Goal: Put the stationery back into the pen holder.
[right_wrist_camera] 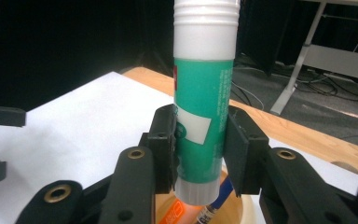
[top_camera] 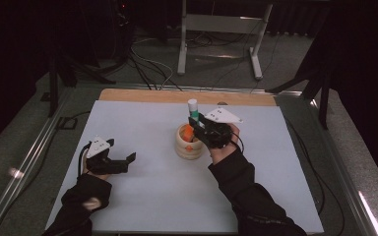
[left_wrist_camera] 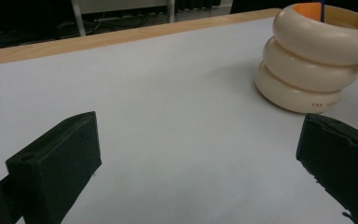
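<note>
White tabletop [top_camera: 142,196]: right gripper [right_wrist_camera: 199,140] is clamping one glue stick [right_wrist_camera: 204,93] above one ringed pen holder [top_camera: 188,147]; left gripper [left_wrist_camera: 200,158] is gaping wide, empty.

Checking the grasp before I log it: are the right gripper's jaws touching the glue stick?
Touching. The right gripper view shows both pads of the right gripper pressed against the glue stick, holding it upright above the cream ringed holder.

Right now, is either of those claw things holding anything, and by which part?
Yes: the right gripper holds an upright green glue stick by its lower body, above the cream holder. The left gripper is open, holding nothing.
</note>
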Demonstrator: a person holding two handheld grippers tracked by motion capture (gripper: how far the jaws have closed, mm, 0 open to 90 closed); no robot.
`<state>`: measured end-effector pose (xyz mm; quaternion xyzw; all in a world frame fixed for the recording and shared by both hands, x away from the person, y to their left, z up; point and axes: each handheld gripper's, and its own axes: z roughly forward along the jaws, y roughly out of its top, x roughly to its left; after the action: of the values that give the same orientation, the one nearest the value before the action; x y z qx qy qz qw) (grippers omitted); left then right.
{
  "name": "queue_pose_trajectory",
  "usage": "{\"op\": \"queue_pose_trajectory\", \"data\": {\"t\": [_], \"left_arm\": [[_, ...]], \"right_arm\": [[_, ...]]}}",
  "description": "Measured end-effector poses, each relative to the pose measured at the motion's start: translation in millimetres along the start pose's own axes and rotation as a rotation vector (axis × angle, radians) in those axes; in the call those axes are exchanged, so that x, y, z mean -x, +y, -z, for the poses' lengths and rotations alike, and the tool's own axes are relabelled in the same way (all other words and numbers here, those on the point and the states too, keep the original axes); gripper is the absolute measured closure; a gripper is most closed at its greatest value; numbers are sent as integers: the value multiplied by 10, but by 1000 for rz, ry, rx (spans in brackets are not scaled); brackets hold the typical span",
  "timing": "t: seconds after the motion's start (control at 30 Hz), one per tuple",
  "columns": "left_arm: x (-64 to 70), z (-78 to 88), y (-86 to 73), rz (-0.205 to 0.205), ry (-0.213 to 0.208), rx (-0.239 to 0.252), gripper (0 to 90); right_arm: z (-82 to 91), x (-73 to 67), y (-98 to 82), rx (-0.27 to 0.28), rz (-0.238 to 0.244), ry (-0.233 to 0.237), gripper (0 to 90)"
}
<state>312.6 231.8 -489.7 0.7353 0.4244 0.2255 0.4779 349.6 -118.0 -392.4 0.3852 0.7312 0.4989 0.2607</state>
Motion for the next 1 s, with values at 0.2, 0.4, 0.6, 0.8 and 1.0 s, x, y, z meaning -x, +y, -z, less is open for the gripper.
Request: {"op": "queue_pose_trajectory", "data": {"t": [0.2, 0.4, 0.6, 0.8, 1.0], "left_arm": [[5, -1, -12, 6, 2, 0, 2], [-1, -5, -19, 1, 4, -2, 2], [0, -4, -21, 4, 8, 1, 2], [8, -13, -32, -3, 9, -3, 2], [21, -21, -38, -2, 1, -5, 2]], "right_arm": [[-85, 41, -88, -19, -29, 7, 659], [-163, 46, -157, -38, -35, 7, 659], [-239, 31, -220, -61, -53, 21, 658], [-318, 51, -283, -72, -88, 37, 657], [-400, 62, -363, -86, -111, 60, 658]]}}
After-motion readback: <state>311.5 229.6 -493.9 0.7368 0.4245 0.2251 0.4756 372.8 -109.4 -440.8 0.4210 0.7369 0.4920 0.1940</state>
